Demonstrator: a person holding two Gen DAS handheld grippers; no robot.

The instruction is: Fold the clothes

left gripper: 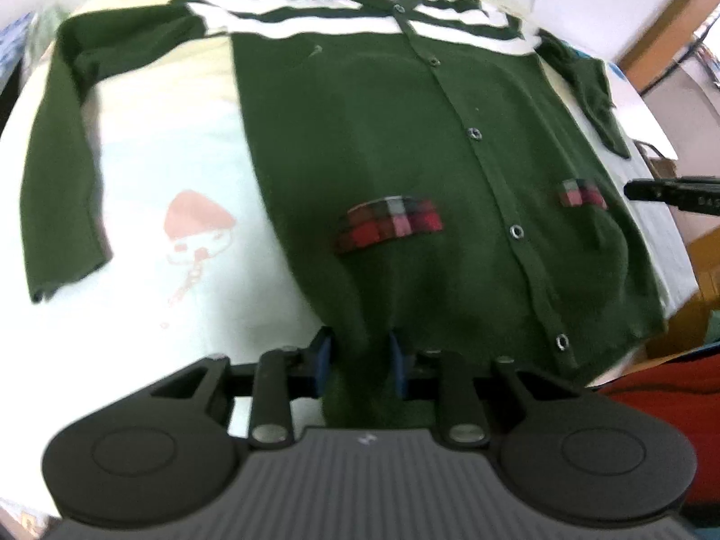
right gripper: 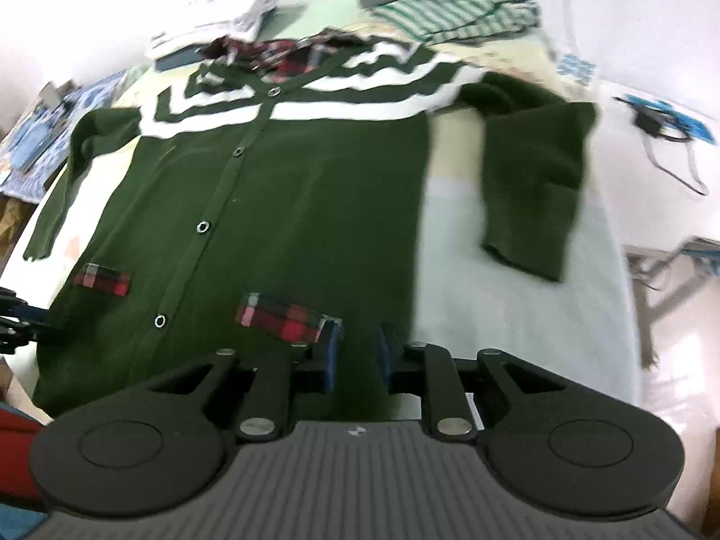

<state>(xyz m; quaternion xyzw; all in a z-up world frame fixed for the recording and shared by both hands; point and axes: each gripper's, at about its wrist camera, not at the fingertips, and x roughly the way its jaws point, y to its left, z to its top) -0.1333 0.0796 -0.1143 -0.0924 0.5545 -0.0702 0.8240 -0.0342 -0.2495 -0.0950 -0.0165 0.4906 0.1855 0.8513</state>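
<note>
A dark green cardigan (left gripper: 382, 135) (right gripper: 292, 189) with white chest stripes and plaid pocket flaps lies front up and buttoned on the table. Its sleeves spread out, one (left gripper: 58, 157) to the left and one (right gripper: 535, 180) to the right. My left gripper (left gripper: 360, 360) is at the bottom hem near the left corner, shut on a bunch of the green knit that runs between its blue pads. My right gripper (right gripper: 357, 351) holds the hem in the same way near the right corner, just below a plaid flap (right gripper: 283, 315). Each gripper shows at the edge of the other's view.
A pale cloth (left gripper: 180, 135) (right gripper: 495, 315) with a pink print covers the table. Beyond the collar lie piles of other clothes, among them a green-and-white striped one (right gripper: 450, 13) and folded pale items (right gripper: 211, 27). Something red (left gripper: 666, 396) sits below the table's near edge.
</note>
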